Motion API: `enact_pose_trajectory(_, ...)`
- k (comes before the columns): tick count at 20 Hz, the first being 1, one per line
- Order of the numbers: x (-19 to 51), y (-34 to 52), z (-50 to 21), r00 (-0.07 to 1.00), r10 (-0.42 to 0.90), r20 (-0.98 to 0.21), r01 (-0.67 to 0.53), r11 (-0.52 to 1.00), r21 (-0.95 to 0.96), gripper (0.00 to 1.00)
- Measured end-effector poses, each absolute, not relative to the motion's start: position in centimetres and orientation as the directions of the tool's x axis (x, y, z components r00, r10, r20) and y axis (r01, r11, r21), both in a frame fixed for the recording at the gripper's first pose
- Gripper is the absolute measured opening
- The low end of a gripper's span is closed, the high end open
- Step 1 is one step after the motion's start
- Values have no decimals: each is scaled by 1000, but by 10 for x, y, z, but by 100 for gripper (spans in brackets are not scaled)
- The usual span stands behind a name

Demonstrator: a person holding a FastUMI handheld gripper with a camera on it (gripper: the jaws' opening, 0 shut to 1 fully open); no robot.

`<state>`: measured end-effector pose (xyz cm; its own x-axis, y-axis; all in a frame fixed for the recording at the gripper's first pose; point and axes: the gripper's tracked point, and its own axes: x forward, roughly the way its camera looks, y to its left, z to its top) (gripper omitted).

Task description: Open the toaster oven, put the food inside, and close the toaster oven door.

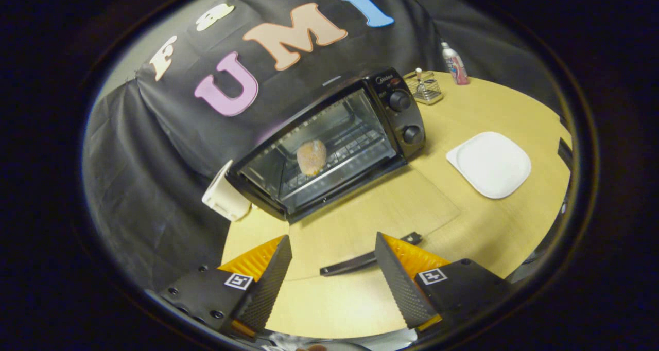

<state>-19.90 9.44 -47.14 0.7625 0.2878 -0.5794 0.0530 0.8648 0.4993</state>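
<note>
Gripper view: gripper [332, 281] w/ fingers spread wide, nothing between them, hanging over the table [515, 238]. Toaster oven [334, 145] beyond the fingers, door dropped open, its glass flat toward the fingers w/ the dark handle [368, 258] just ahead, partly behind the right finger. Food [311, 157] sits on the rack inside (roundish, pale brown). Left to do, I'd say: close door. Risks: finger slips off the thin handle so the door flops back; pushing too hard could shove the oven into the white cup [224, 194] touching its left side. Counts: 1 oven, 2 knobs [400, 101], 1 food item, 1 white plate [489, 164], 1 cup, 1 bottle [455, 64], 1 small wire basket [425, 87].
</note>
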Motion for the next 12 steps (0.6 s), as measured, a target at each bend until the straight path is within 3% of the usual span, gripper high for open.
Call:
enact_pose_trajectory(6, -227, 96, -509, 680, 294, -672, -23, 924, 381, 100)
enact_pose_trajectory(12, -245, 84, -549, 589, 182, -787, -61, 982, 181, 100)
